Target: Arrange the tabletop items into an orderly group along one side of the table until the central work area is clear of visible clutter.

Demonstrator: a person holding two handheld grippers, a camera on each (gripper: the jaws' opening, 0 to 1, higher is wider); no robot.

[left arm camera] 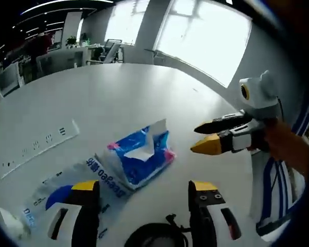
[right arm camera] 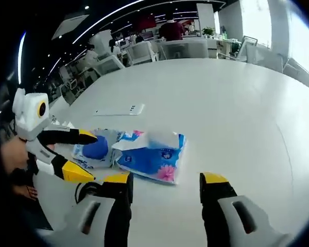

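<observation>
In the left gripper view, the left gripper (left arm camera: 144, 193) rises from the bottom edge with its yellow-tipped jaws spread wide, nothing between them. Just above the jaws, at lower centre of the frame, a blue tissue pack (left arm camera: 140, 156) lies on the white table (left arm camera: 118, 92), its torn top showing white paper. Touching it on the lower left is a flatter blue-and-white plastic packet (left arm camera: 59, 193) with printed lettering. A white power strip (left arm camera: 38, 146) is set flush in the table at the left. The right gripper (left arm camera: 201, 136) comes in from the right side, held by a hand (left arm camera: 286, 146) — its jaws are parted and hold nothing, the tips near the tissue pack but apart from it.

In the right gripper view, the right gripper (right arm camera: 166, 185) shows its jaws wide apart at the bottom. The tissue pack (right arm camera: 152, 154) lies at centre, the plastic packet (right arm camera: 95, 149) beside it on the left. The left gripper (right arm camera: 87, 154) enters from the left with its jaws open — the upper tip over the packet.
</observation>
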